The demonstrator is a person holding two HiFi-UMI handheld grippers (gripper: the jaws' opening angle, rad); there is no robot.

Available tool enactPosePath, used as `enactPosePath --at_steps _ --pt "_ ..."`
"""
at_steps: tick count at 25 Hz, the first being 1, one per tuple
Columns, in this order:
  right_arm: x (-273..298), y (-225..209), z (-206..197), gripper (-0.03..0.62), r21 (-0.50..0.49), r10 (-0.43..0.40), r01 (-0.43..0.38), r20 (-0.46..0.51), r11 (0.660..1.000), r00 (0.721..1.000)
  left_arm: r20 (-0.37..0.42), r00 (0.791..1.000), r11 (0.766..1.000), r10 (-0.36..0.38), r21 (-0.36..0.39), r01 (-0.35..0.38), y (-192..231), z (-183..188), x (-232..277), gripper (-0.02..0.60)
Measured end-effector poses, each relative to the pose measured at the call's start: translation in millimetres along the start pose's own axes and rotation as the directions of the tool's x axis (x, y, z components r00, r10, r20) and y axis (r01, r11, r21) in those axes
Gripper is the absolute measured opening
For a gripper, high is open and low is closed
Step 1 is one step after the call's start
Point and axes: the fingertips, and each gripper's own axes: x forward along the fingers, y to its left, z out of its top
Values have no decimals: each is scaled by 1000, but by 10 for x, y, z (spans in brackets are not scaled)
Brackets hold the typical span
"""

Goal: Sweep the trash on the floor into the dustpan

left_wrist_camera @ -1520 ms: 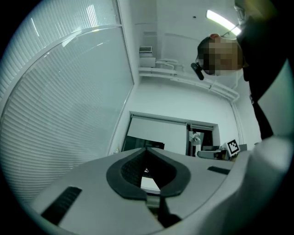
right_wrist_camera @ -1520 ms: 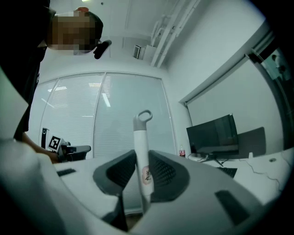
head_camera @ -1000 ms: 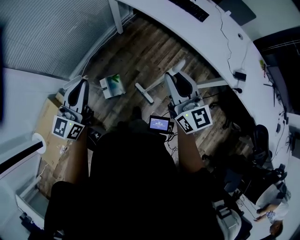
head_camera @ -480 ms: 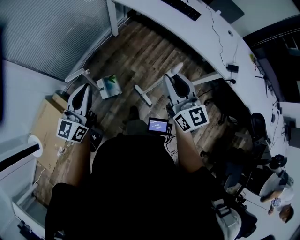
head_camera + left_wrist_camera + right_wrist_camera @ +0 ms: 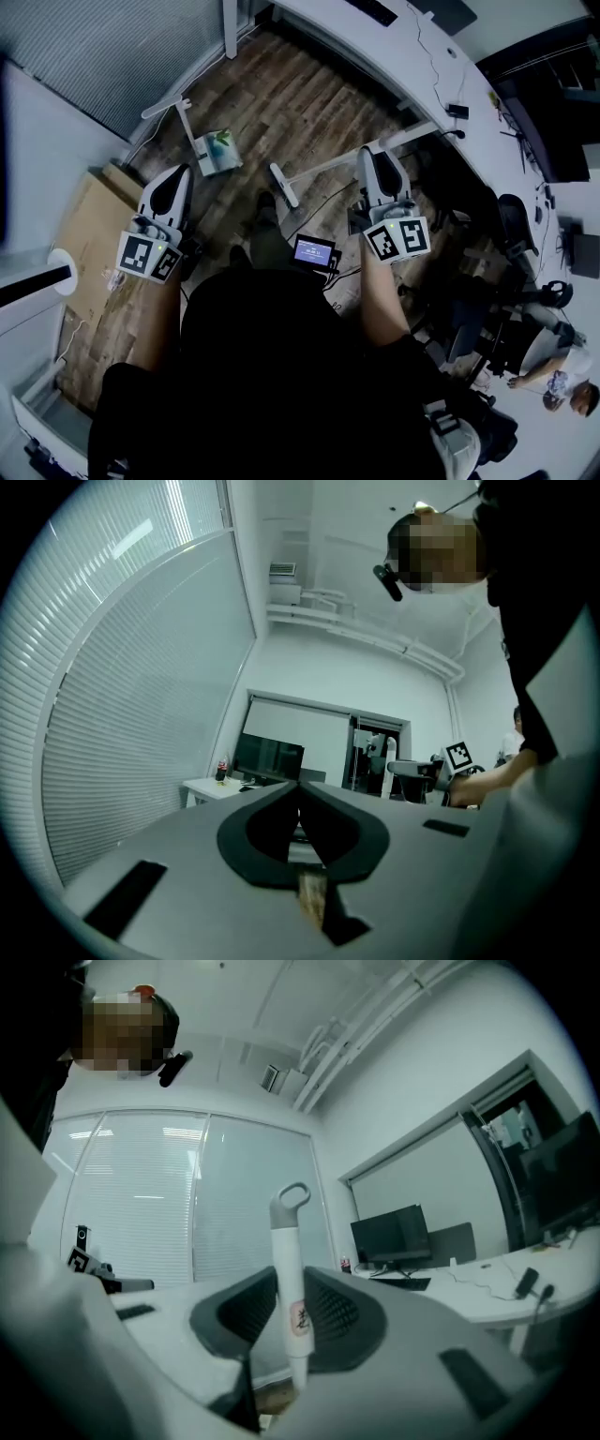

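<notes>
The right tool (image 5: pixel 291 1276) is clenched on the white broom handle (image 5: pixel 286 1232); the left tool (image 5: pixel 300 789) is closed on nothing. The green-and-white dustpan (image 5: pixel 217 150) is seen on the wooden floor (image 5: pixel 300 103), ahead of the left tool.

Head cam looks steeply down on left gripper (image 5: pixel 176 180) and right gripper (image 5: pixel 372 161). Their own cams sit tight behind the jaws, facing level, seemingly sharing one monitor (image 5: pixel 268 757).

two grippers, left gripper (image 5: pixel 177 176) and right gripper (image 5: pixel 369 157), one broom (image 5: pixel 283 184), one dustpan (image 5: pixel 217 152), one cardboard box (image 5: pixel 89 234)
</notes>
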Motion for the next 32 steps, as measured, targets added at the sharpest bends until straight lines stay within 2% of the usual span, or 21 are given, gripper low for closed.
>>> enactPosePath --at_steps 3,7,11,15,18,22,26,32 --pt "-229 121 42 97 11 -2 2 10 1000 1000 -6 1000 1000 -22 -3 22 -170 -16 -191 -5" --pt "-413 256 -26 97 28 20 -19 -24 999 1000 -16 999 999 -32 -15 32 -324 -71 -320 -5" --pt "-543 304 -85 97 56 45 -42 -47 998 998 -30 999 999 -41 -34 40 -452 -137 -305 -5" --pt "-654 273 -154 97 85 68 -63 -62 994 996 -41 998 999 -48 -2 48 -633 -176 -211 -5" --pt "-733 226 -168 97 90 79 -75 -46 993 996 -35 999 999 -6 41 8 -713 -230 -174 -5" --pt "-840 163 -138 97 74 129 -127 -29 989 991 -4 997 996 77 38 -77 -834 -201 -175 -5" --pt "-995 116 -225 97 62 189 -186 -52 981 981 1 993 992 117 39 -117 -1064 -257 -181 -5" --pt "-1255 -127 -177 98 33 211 -209 -45 977 977 47 989 988 143 57 -146 -1509 -158 -216 -5"
